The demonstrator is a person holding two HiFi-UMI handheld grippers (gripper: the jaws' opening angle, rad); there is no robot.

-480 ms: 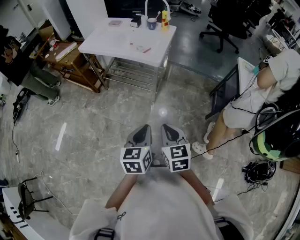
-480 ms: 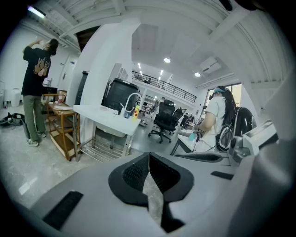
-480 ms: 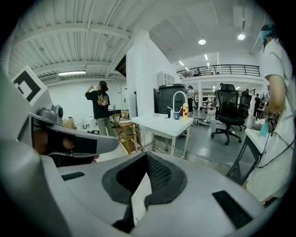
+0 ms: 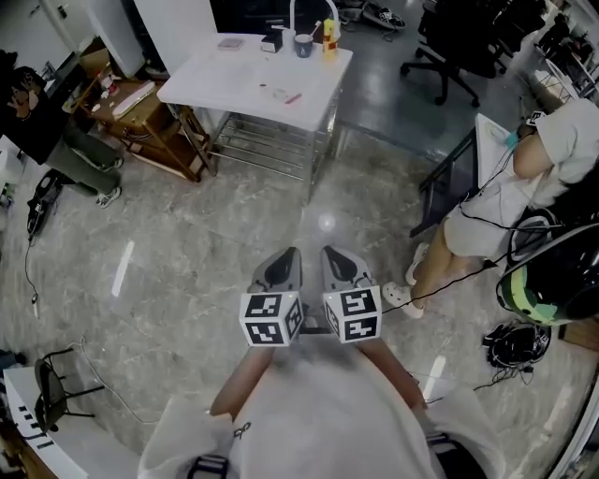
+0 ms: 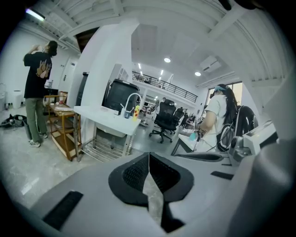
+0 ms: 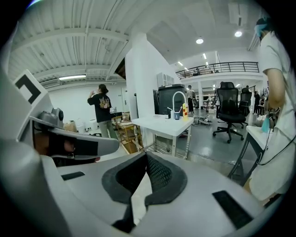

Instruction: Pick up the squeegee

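Note:
I hold both grippers side by side over the grey stone floor, pointing at a white table [image 4: 234, 79] some way ahead. My left gripper [image 4: 285, 257] is shut, its black pads meeting with nothing between them [image 5: 149, 155]. Beside it, the right gripper [image 4: 337, 254] is shut and empty too [image 6: 146, 156]. On the table stand a faucet [image 4: 292, 11], a dark cup [image 4: 303, 44] and a yellow bottle [image 4: 329, 37], and a small red thing [image 4: 293, 98] lies flat. I cannot tell a squeegee among them at this distance.
A wooden cart [image 4: 140, 122] stands left of the table, with a person in a black shirt [image 4: 37, 122] beside it. At the right a person in white [image 4: 524, 178] stands by a desk [image 4: 487, 140]. A black office chair [image 4: 449, 47] is behind. Cables and gear [image 4: 515, 341] lie at the right.

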